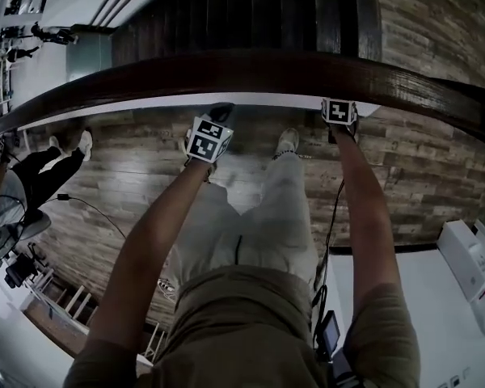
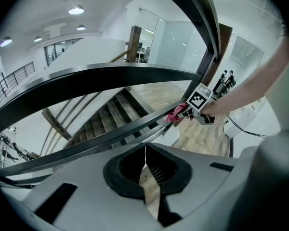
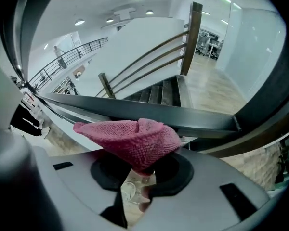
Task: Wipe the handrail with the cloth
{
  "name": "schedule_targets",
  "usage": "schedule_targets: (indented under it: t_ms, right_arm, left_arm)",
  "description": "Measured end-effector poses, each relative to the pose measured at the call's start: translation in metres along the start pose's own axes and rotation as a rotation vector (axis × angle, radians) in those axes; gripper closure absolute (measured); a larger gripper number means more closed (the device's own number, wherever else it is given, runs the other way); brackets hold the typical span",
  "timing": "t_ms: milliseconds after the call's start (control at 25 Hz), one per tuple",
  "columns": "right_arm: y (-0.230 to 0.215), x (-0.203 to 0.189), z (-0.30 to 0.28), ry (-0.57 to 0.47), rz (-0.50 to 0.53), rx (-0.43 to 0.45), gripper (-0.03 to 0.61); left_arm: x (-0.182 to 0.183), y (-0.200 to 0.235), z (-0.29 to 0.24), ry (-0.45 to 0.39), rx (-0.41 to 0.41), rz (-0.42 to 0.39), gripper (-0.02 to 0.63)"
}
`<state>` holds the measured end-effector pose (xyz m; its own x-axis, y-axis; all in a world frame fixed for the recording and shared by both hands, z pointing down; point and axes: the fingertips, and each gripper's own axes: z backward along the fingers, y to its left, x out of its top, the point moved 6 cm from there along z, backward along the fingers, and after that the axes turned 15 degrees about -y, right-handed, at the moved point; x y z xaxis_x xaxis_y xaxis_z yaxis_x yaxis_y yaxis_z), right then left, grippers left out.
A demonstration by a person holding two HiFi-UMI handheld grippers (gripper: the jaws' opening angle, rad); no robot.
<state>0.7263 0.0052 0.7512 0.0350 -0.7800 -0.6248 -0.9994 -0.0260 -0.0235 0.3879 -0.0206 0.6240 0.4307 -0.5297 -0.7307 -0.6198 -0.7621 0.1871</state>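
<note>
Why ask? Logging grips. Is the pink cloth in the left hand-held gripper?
No, the left hand-held gripper is shut empty; the right hand-held gripper clamps the pink cloth.

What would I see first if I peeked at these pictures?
Probably the fluffy pink cloth, pinched in the right gripper's jaws. Next comes the big dark handrail curving right across the head view, with wooden stairs dropping away beyond it. The left gripper is up near the rail too, its jaws shut on nothing.
</note>
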Motion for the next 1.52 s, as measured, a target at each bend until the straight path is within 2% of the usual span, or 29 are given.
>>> schedule_targets:
  t_ms: [320,640,920,1120,1520]
  right_arm:
    - [0.115,0.022,-0.011,0.016,0.022,0.019,0.469]
    - [0.258,0.047,-0.033,0.006,0.038,0.096,0.469]
    - [0.384,0.066,-0.056,0.012,-0.023,0.192,0.469]
    - [0.467,0.079,-0.071,0.011,0.003,0.226,0.469]
    - [0.655,0.11,-0.106,0.004,0.035,0.324,0.469]
  left_arm:
    - [-0.051,0.08,0.081,-0.03,0.072,0.064,0.595]
    - [-0.098,0.174,0.15,-0.044,0.14,0.103,0.595]
    - [-0.118,0.238,0.185,-0.092,0.179,0.149,0.595]
    - [-0.139,0.288,0.216,-0.104,0.186,0.162,0.595]
    - [-0.192,0.411,0.307,-0.11,0.265,0.197,0.595]
